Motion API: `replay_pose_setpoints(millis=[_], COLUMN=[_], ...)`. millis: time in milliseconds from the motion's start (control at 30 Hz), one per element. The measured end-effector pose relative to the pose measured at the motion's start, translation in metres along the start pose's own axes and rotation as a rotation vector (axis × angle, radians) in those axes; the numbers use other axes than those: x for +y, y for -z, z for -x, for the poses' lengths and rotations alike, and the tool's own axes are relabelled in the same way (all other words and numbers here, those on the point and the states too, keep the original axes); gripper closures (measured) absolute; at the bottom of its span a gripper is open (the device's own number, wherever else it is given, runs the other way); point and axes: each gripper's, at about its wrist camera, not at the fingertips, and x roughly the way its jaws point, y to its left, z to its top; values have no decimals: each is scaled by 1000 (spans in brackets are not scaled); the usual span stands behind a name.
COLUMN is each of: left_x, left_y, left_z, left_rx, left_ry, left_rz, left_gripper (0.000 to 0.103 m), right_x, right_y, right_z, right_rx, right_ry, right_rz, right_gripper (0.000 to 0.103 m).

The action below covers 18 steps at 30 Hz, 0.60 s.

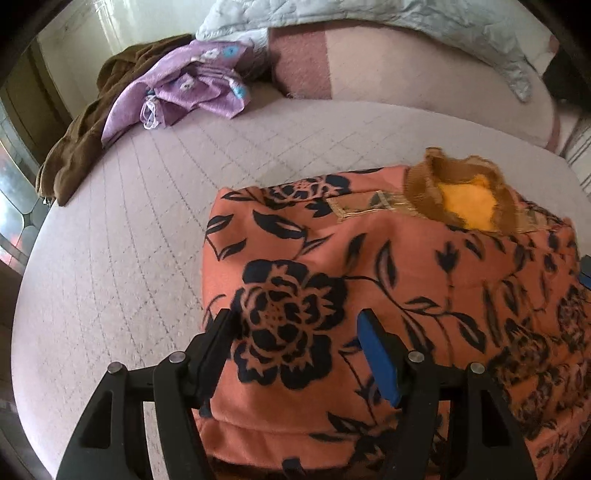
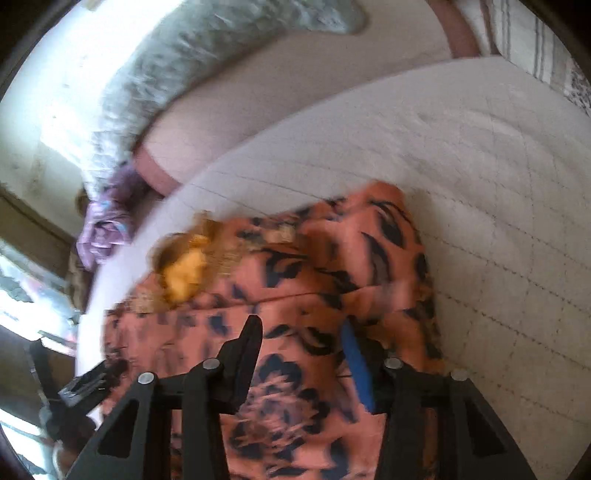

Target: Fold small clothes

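An orange garment (image 1: 388,280) with dark blue flowers lies folded into a rough rectangle on the bed, its brown collar and yellow lining (image 1: 465,206) at the far end. My left gripper (image 1: 295,321) hovers over the garment's near left part, jaws wide apart, the cloth lying flat under them. The right wrist view is blurred. In it the same garment (image 2: 295,280) fills the middle, and my right gripper (image 2: 301,328) is above its near part, jaws apart with cloth below them. A blue pad (image 1: 585,269) of the right gripper shows at the left view's right edge.
The pale quilted bed cover (image 1: 129,266) stretches left of the garment and also to its right (image 2: 498,206). A purple flowered cloth (image 1: 192,88) and a brown garment (image 1: 81,147) lie at the far left corner. A pink pillow (image 1: 388,62) and a grey quilt (image 1: 406,18) lie behind.
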Motion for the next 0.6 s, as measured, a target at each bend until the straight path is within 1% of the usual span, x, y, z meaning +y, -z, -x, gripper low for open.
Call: replay_pose_setpoints(millis=[100, 167, 200, 267, 300, 333, 367, 433, 500, 533, 600], left_x=[2, -3, -9, -15, -17, -17, -17, -10, -6, -7, -15], left_y=[8, 17, 22, 29, 32, 33, 33, 30, 27, 25, 27], left_z=[11, 17, 15, 7, 5, 5, 6, 10, 17, 21, 24], left_rx=[-1, 1, 11, 32, 27, 21, 25, 33, 16, 4, -14], left_ry=[30, 26, -2, -49, -60, -66, -63, -34, 11, 27, 28], left_rz=[13, -16, -52, -102, -125, -137, -139, -103, -76, -83, -118], left_gripper=[34, 34, 34, 34, 32, 31, 31, 31, 31, 31, 31], right_x=[23, 38, 40, 53, 57, 58, 62, 68, 70, 72, 80], right_y=[10, 23, 31, 46, 54, 58, 61, 59, 56, 57, 61], right_z=[2, -5, 1, -14, -24, -25, -24, -18, -14, -13, -16], right_rx=[44, 96, 120, 190, 235, 249, 231, 223, 223, 227, 243], right_ry=[-46, -58, -50, -17, 6, 25, 52, 57, -8, -27, -45], right_rz=[65, 115, 142, 204, 229, 244, 278, 296, 273, 275, 310], right_gripper=[53, 54, 56, 62, 64, 63, 63, 64, 64, 64, 64])
